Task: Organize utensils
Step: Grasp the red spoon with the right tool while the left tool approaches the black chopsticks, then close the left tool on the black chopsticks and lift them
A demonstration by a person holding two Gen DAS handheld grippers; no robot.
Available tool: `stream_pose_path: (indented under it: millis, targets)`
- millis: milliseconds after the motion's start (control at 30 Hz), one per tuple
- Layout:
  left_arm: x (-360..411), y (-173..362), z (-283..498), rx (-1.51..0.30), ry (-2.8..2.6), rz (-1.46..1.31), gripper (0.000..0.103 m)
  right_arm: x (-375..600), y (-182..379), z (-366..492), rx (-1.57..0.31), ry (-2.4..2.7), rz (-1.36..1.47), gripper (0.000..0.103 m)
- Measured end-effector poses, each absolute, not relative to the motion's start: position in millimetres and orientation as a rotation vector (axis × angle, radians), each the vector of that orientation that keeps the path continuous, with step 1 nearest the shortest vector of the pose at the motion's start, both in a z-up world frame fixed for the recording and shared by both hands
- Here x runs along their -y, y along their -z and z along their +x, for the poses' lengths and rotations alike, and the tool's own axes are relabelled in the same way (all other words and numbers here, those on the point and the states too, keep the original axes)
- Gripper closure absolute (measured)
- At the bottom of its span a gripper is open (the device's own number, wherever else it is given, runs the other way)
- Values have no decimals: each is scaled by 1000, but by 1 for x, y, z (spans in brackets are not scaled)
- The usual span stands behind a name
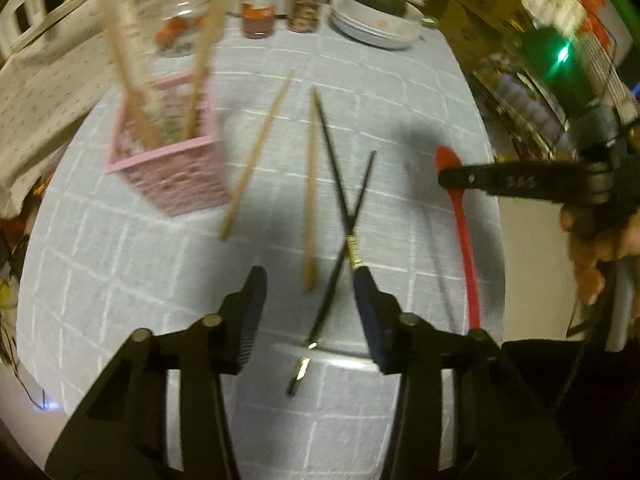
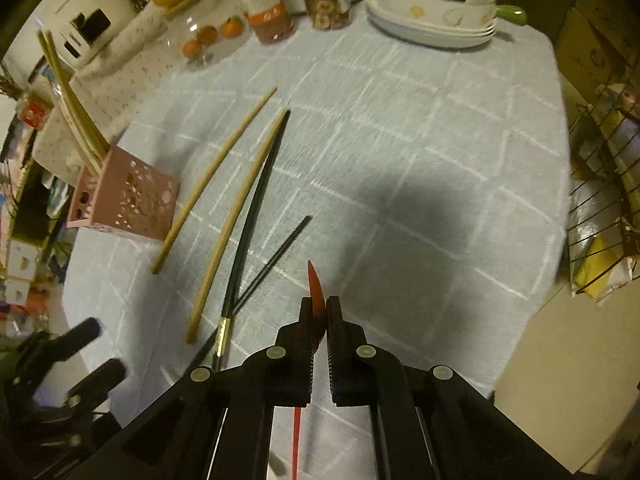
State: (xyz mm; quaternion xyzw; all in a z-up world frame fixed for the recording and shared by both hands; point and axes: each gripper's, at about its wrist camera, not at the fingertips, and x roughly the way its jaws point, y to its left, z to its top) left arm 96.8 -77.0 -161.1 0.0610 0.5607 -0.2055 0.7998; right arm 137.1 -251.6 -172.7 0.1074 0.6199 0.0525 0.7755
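Grey checked cloth covers the desk. Pink holder with two chopsticks stands ahead-left of the left claw, whose jaws gape over crossed black chopsticks. Right claw is clenched on the red spoon.

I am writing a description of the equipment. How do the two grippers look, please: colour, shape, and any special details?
Both grippers are black, with angular linkage arms joined by round, pale metal pivot pins. The left gripper has long flat fingers; one finger has a dark blue face, and the other has a ridged inner pad. The right gripper has serrated inner edges on its fingers. Behind it, a green light glows on its body.
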Motion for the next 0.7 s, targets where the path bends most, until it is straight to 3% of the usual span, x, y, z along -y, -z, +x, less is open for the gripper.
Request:
stream_pose_path:
  millis: [133, 267, 700]
  targets:
    - [110, 173, 103, -1202, 476, 181, 66, 281, 157, 126, -1318, -120, 261, 98]
    - [134, 185, 116, -1217, 508, 187, 80, 297, 154, 118, -1312, -131, 287, 98]
    - [175, 225, 157, -1194, 470, 167, 81, 318, 170, 116, -1332, -132, 332, 98]
